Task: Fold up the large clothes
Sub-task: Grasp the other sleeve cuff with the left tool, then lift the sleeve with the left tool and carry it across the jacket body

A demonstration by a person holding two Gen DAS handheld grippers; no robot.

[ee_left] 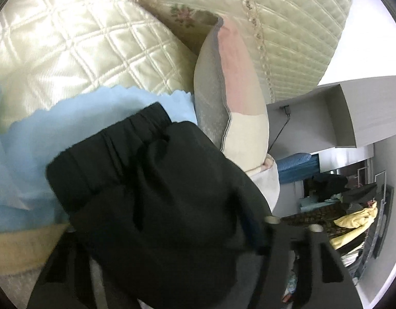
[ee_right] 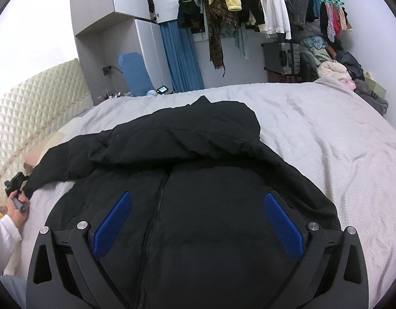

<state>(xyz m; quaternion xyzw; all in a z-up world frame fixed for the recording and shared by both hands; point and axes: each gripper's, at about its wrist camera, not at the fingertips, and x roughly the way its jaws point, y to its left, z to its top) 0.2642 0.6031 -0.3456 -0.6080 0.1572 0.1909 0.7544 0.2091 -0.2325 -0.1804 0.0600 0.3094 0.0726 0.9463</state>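
The black padded zip-front jacket with a hood (ee_right: 198,170) lies face-up and spread on the bed's pale grey textured cover (ee_right: 326,154), directly ahead of and beneath the right claw (ee_right: 198,219). That claw hovers over the chest with its blue-padded fingers (ee_right: 113,224) wide apart, one on each side of the zipper, holding nothing. Far out to its left, the left claw (ee_right: 16,182) sits at the end of the stretched sleeve. Its own view shows the black elastic cuff (ee_left: 110,139) bunched right in front of it and draped over its fingers, so it appears closed on the sleeve end, though the pinch itself is hidden.

The jacket looks puffy, soft and fairly light, with a smooth shell that is likely slippery. Thick padding will probably spring back from a fold. The firmer cuff, hem and zipper seams seem the best grips.
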